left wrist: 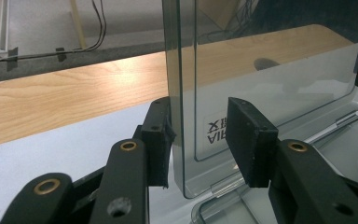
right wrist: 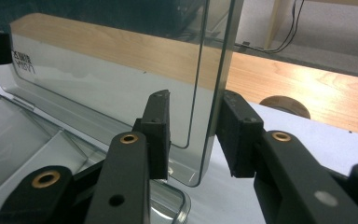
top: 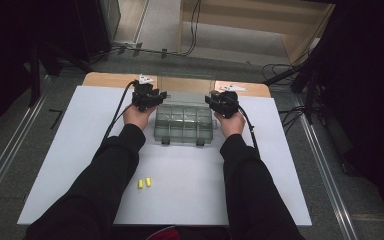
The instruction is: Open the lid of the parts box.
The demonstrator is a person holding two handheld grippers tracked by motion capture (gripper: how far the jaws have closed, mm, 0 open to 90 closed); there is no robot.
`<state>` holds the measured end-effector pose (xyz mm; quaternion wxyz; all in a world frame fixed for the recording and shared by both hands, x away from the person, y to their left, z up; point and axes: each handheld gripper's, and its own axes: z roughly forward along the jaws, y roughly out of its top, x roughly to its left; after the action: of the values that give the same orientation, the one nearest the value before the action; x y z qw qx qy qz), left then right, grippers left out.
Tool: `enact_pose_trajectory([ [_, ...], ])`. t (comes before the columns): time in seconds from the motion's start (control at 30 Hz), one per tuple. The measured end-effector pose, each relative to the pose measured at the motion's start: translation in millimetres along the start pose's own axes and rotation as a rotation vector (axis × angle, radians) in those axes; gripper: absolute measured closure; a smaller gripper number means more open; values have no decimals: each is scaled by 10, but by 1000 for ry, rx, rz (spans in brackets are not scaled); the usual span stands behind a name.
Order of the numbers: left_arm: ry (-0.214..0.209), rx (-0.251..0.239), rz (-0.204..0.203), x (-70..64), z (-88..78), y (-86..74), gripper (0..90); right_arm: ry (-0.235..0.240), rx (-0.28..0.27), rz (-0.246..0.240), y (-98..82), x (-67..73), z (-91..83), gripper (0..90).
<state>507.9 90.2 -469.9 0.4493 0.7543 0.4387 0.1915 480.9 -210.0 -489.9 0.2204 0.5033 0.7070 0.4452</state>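
High view, box: a clear plastic compartment box (top: 184,125) stands on the white board (top: 80,150), its lid raised.
High view, left gripper (top: 149,97): at the box's far left corner, hand just behind it.
High view, right gripper (top: 221,101): at the box's far right corner.
High view, yellow pieces (top: 144,183): two small ones lie on the board, well apart from the box, on the person's side.
Left gripper view, lid (left wrist: 261,84): stands upright; its edge sits between the jaws.
Left gripper view, jaws: spread; the left pad (left wrist: 156,140) is at the lid's edge, the right pad stands clear of it.
Right gripper view, lid (right wrist: 121,70): upright; its edge is between the jaws.
Right gripper view, jaws: spread, with gaps at the pads (right wrist: 158,135); not pinching.
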Motion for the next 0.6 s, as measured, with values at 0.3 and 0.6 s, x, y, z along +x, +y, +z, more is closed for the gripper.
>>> enact_pose_trajectory([
  [0.3,7,-4,-3,4,49,-26,595,-7,12,14,-35,6,51,614],
  [0.6,19,14,17,0,95,-63,555,-4,32,31,-68,14,91,571],
])
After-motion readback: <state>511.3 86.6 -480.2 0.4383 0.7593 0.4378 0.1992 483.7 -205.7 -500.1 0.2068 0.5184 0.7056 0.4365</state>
